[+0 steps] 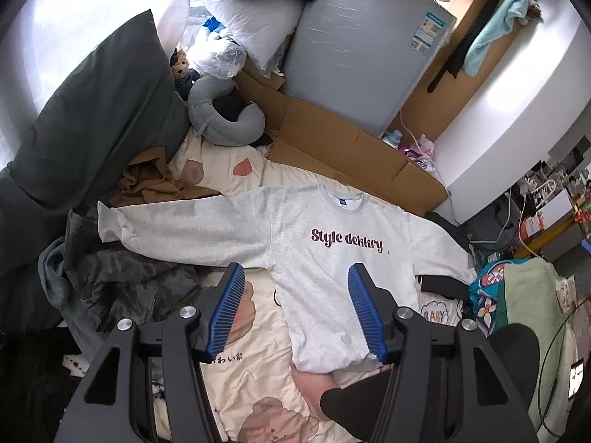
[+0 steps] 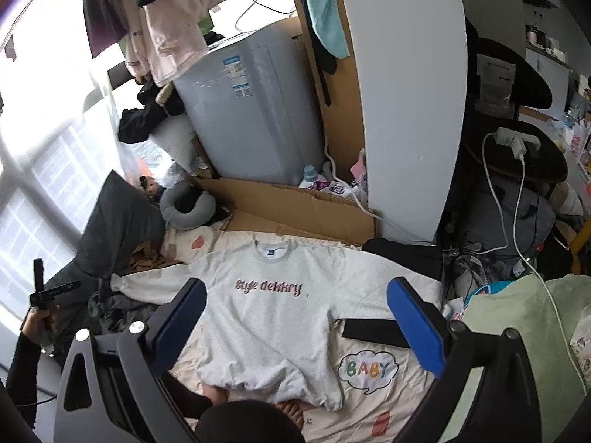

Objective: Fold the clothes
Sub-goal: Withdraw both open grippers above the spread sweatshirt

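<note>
A light grey sweatshirt (image 1: 317,258) with "Style dekkry" printed on the chest lies flat, face up, on the cream bedsheet (image 1: 255,336), collar away from me and both sleeves spread out sideways. It also shows in the right wrist view (image 2: 266,317). My left gripper (image 1: 295,277) is open and empty, held above the sweatshirt's lower body. My right gripper (image 2: 297,291) is open and empty, held above the sweatshirt. The hem lies over the person's feet (image 2: 291,411).
A grey washing machine (image 1: 354,51) and flattened cardboard (image 1: 332,136) stand behind the bed. A dark pillow (image 1: 103,110), a brown garment (image 1: 151,181) and a camouflage garment (image 1: 122,280) lie at left. A black strip (image 2: 373,330) and green blanket (image 2: 517,332) lie at right.
</note>
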Motion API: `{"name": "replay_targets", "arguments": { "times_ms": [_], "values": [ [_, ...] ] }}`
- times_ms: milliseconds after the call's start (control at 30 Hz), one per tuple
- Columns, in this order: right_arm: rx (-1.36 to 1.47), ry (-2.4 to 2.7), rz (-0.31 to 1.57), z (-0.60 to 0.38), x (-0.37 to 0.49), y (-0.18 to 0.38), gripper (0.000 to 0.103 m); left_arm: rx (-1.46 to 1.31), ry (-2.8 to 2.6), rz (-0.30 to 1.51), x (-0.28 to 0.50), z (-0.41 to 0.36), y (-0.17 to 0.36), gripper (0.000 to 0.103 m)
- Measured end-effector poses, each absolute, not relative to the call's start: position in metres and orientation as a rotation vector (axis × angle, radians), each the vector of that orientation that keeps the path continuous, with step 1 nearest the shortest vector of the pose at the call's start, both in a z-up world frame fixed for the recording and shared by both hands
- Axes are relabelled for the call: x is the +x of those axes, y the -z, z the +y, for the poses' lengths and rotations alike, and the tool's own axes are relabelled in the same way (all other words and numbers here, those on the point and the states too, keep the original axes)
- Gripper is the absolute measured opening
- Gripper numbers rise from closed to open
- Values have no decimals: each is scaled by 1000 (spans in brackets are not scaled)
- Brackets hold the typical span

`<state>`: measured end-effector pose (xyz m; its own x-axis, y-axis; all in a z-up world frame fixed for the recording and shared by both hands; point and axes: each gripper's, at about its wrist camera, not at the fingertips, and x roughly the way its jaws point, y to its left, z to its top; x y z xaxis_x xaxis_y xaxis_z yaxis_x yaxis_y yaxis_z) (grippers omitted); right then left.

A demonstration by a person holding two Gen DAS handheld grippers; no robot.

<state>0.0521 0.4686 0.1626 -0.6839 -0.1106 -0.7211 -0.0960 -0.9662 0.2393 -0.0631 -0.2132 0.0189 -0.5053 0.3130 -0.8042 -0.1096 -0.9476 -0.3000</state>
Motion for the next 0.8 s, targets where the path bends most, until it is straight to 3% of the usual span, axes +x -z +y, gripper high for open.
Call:
{"name": "replay_targets", "arguments": {
  "times_ms": [533,800],
  "values": [
    [1109,2565,-624,521,152,-166,100,-1476,-2552,-333,34,-169,-19,59],
    [1075,2478,-743,547,193,-155,102,-1516,-2523,-331,43,-147,-3,59]
  ]
}}
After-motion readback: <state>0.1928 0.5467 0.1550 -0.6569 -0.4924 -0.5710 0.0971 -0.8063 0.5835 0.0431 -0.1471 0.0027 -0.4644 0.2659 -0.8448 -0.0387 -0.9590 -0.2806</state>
